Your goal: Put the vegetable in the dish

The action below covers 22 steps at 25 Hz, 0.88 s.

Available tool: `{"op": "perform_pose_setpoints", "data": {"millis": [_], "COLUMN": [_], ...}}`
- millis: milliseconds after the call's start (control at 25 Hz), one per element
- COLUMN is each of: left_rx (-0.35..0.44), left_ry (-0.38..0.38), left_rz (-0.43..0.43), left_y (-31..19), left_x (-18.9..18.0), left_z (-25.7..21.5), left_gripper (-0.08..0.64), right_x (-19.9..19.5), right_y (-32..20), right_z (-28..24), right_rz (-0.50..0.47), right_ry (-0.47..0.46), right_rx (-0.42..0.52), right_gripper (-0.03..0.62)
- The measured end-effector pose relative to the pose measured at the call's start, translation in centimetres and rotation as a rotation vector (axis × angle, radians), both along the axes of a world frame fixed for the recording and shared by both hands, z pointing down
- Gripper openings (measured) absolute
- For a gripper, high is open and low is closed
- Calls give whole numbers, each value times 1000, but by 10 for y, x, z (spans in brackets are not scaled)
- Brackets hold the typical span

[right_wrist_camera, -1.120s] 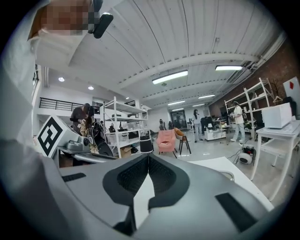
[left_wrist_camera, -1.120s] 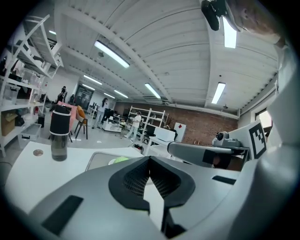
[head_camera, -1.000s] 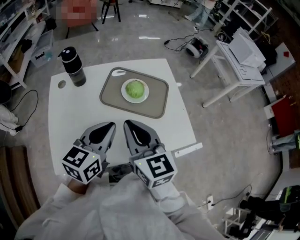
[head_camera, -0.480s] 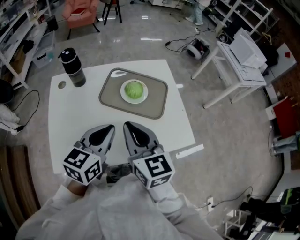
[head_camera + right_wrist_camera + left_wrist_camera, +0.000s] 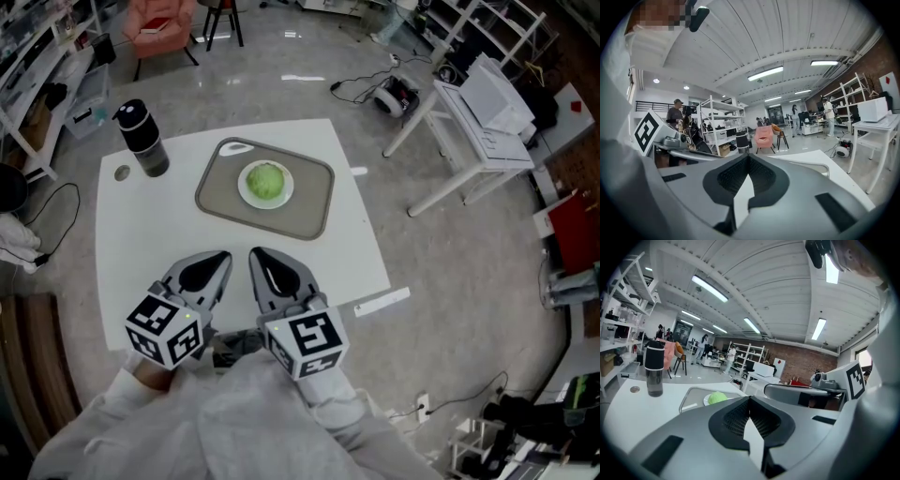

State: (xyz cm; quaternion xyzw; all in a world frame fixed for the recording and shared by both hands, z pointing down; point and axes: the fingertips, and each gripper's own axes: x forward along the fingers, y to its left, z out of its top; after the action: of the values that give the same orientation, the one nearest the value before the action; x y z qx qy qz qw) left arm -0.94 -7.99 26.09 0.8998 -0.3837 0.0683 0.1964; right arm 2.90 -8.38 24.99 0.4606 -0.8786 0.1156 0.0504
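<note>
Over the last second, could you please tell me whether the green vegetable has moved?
No. The green vegetable sits centred on the white dish on the grey mat as before; only the view shifted slightly.

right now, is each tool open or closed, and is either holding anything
left tool: closed, holding nothing
right tool: closed, holding nothing
</note>
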Motion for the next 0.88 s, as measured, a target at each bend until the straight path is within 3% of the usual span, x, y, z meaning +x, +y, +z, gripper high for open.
{"op": "perform_pose_setpoints", "data": {"millis": [240,880], "left_rx": [50,6], "left_ry": [-47,-54], "left_rz": [9,11], "left_y": [-1,-2], "left_x": [2,-14], "left_z": [-7,8], "left_gripper": [8,8], "right_x": [0,-18], "right_y": [-2,-3], "right_z": [3,3], "right_rz": [-15,-38], "right_ry": [30,86], "right_rx": [-5,1], "right_gripper": [12,12]}}
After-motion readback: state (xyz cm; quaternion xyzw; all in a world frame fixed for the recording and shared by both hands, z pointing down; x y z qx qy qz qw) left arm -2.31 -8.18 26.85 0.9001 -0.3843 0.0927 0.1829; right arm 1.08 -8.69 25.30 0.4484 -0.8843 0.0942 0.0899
